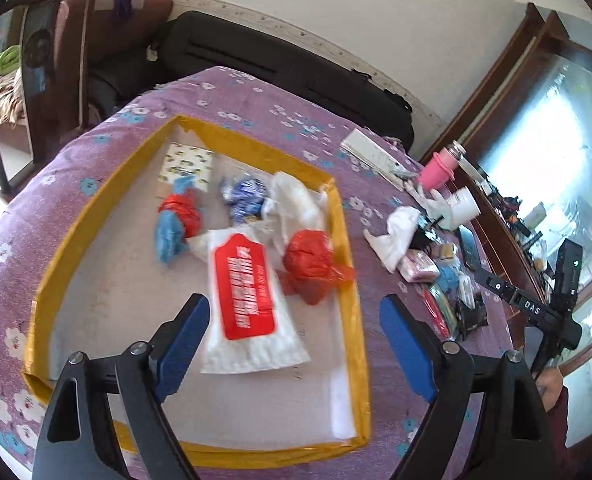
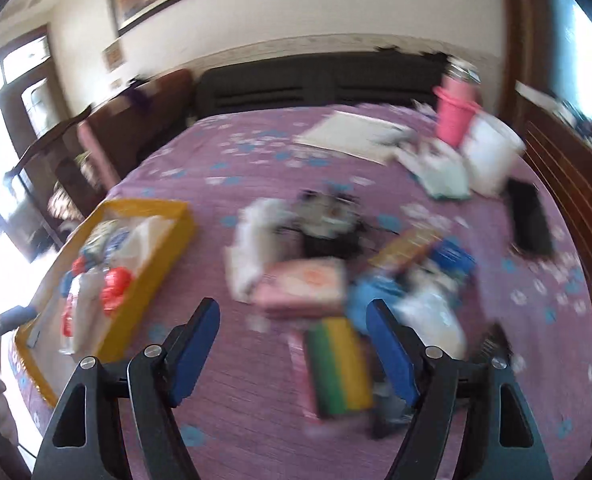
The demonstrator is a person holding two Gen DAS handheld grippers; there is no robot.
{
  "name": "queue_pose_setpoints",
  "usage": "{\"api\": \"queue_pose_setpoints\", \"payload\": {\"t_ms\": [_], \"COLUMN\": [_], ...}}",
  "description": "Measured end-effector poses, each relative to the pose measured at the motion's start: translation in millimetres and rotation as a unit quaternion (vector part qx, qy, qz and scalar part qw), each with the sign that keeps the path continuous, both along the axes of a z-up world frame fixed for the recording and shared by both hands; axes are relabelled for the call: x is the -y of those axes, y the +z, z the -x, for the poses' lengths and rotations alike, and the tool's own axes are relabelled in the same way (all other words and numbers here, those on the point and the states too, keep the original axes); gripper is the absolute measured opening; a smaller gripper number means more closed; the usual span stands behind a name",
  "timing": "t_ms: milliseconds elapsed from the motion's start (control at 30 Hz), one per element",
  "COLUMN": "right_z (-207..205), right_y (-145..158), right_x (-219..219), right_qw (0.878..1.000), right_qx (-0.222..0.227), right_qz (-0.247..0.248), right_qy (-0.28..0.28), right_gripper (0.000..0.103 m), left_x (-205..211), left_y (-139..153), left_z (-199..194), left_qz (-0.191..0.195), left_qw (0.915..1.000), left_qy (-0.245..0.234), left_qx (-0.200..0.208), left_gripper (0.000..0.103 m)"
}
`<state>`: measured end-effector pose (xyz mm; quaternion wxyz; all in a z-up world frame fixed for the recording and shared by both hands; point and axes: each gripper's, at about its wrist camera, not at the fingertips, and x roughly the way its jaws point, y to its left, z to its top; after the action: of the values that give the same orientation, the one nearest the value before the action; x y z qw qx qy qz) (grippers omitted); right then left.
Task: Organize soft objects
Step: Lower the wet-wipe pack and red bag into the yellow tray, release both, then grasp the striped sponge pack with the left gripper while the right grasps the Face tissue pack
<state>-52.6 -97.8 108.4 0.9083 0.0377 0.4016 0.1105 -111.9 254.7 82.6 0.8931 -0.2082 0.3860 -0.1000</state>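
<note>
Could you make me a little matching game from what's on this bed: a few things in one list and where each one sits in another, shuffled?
Things:
1. red crumpled bag
2. pink bottle
3. white pouch with red label
4. pink packet

Places:
A. flat in the middle of the yellow-rimmed tray
B. on the purple bedspread, in the loose pile outside the tray
C. against the tray's right rim
D. far right edge of the bed, beside a white cup

Pairs: 1-C, 2-D, 3-A, 4-B

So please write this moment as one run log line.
left tongs: open, empty | right tongs: open, empty | yellow tray: bags inside | pile: outside tray
</note>
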Motion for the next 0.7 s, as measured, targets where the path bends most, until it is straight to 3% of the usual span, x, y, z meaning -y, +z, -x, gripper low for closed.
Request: {"api": "queue_pose_setpoints", "payload": {"t_ms": [167,267,367,567,700], "right_z": [4,2,-6,-42,-53], "right_y": [-22,-29,-32,-56,-75], "right_x": [69,69,49,-4,-20], "right_qw": [0.995,0.989,0.984,0.992,0.990], "right_qx": [-0.035,-0.042,-0.050,-0.092,-0.133], "right_qz": [-0.080,-0.138,-0.166,-0.077,-0.029], "right_qy": [-0.047,-0.011,0.040,0.038,0.026], "right_gripper": [0.080,0.080,0.080,0.080,0.082], "left_x": [47,78,104,132,136], "left_y": [3,6,9,13,12], "left_z": [0,1,3,9,7], "left_qz": [-0.014,-0.031,-0.053,-0.081,-0.084], "left_qw": [0.9991,0.9970,0.9941,0.9901,0.9900], "left_qy": [-0.040,-0.071,-0.095,-0.115,-0.113], "left_qx": [-0.005,-0.005,-0.004,0.000,-0.004], "left_gripper": [0.086,0.086,0.086,0.086,0.086]}}
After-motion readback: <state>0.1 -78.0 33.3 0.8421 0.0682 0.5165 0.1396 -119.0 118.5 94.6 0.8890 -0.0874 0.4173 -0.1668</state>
